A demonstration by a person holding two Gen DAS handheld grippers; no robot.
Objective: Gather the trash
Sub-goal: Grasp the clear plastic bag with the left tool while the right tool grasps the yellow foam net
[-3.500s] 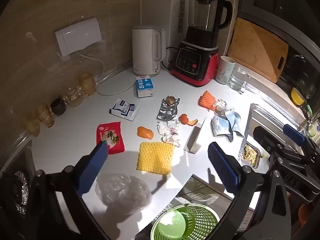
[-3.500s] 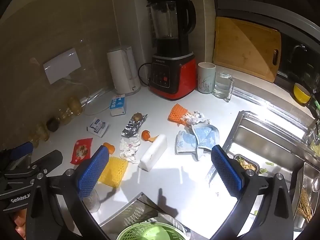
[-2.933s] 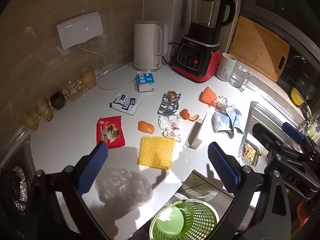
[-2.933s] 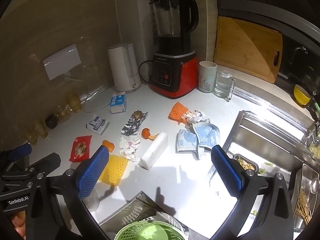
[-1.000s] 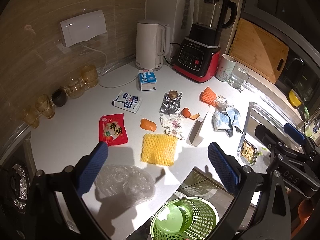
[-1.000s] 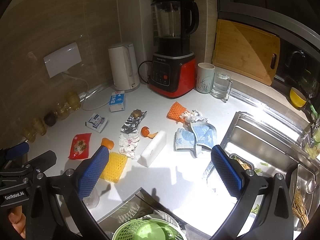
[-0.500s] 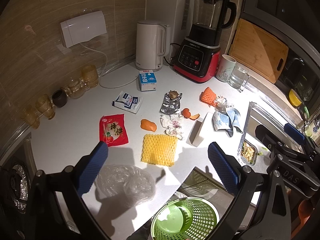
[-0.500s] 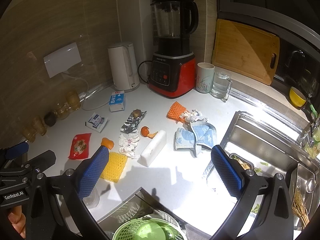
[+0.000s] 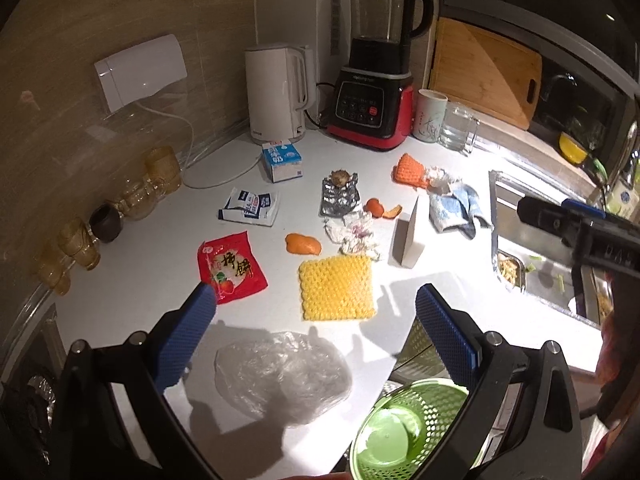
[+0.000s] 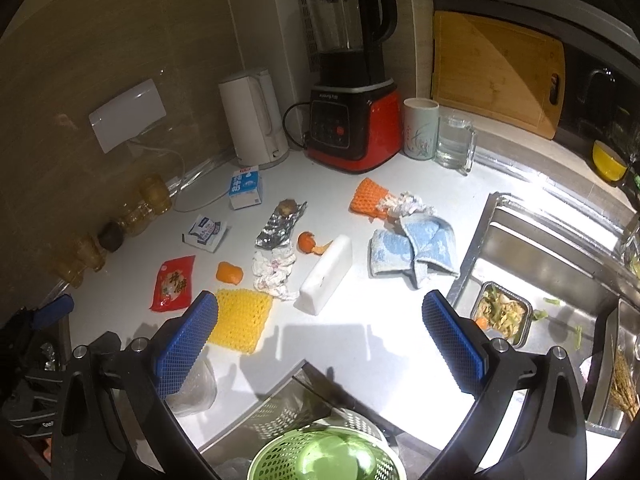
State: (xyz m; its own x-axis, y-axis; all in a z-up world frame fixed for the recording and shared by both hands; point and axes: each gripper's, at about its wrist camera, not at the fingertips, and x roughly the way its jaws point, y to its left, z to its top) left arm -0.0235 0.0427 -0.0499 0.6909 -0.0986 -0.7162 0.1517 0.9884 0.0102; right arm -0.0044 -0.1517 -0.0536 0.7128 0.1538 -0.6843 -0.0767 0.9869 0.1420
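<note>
Litter is scattered over the white counter (image 9: 132, 288): a clear plastic bag (image 9: 282, 376), a yellow foam net (image 9: 337, 288), a red snack packet (image 9: 231, 266), orange peel (image 9: 303, 244), crumpled tissue (image 9: 354, 236), foil (image 9: 339, 199), milk cartons (image 9: 281, 160) and a white foam block (image 10: 326, 274). A green mesh bin (image 9: 408, 432) stands below the counter's front edge. My left gripper (image 9: 316, 332) hovers open above the plastic bag, holding nothing. My right gripper (image 10: 320, 340) hangs open over the counter's front, above the bin (image 10: 320, 458), also empty.
A white kettle (image 9: 276, 94), a red blender (image 9: 376, 68), a cup (image 9: 430, 116) and a glass mug (image 9: 458, 128) line the back wall. Amber glasses (image 9: 156, 176) stand at the left. A sink (image 10: 532, 264) with a food tray (image 10: 502, 314) lies on the right, beside blue cloths (image 10: 414, 252).
Both grippers have drifted a little nearer the counter and stayed open. The litter has not moved.
</note>
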